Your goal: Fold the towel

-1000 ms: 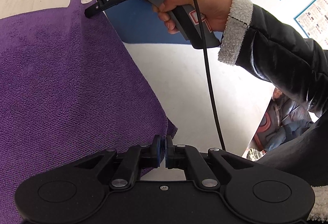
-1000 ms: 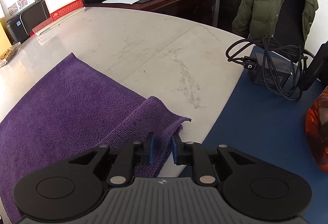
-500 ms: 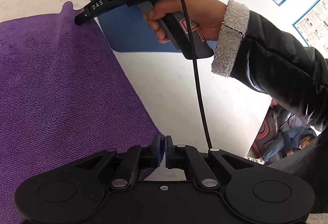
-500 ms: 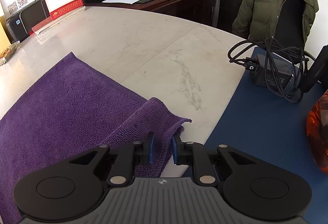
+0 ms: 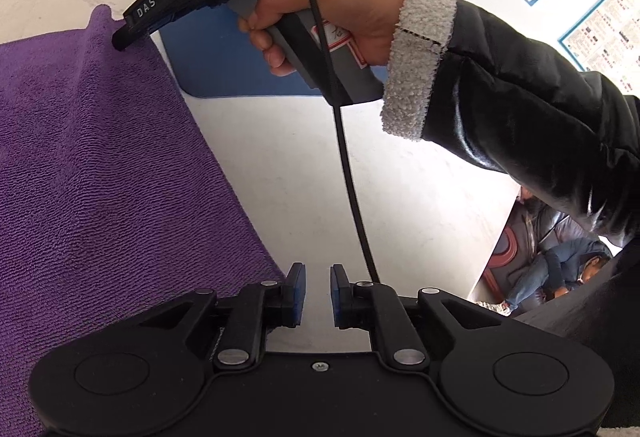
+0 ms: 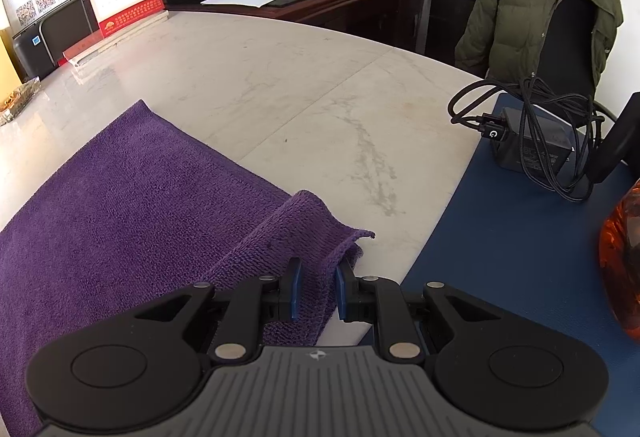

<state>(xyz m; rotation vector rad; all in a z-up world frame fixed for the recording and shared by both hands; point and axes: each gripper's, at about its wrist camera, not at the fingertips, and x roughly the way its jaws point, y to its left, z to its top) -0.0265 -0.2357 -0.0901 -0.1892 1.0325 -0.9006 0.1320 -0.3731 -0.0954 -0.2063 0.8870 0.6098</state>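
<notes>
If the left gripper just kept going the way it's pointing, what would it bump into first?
Probably the bare white table. The left gripper, jaws opening and empty, points just beside the purple towel; depth is uncertain.

1 towel (image 6: 132, 197), 2 claws – left claw (image 5: 318, 291), right claw (image 6: 318, 289)

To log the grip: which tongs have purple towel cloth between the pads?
The right tongs, on the purple terry towel's bunched corner; the opening left tongs frame bare table.

Bright, even daylight in both views; soft glare across the pale desk (image 6: 280, 85) toward its far left; strong fisheye bending with dark rounded corners; sharp focus throughout, only faint, diffuse shadows
</notes>
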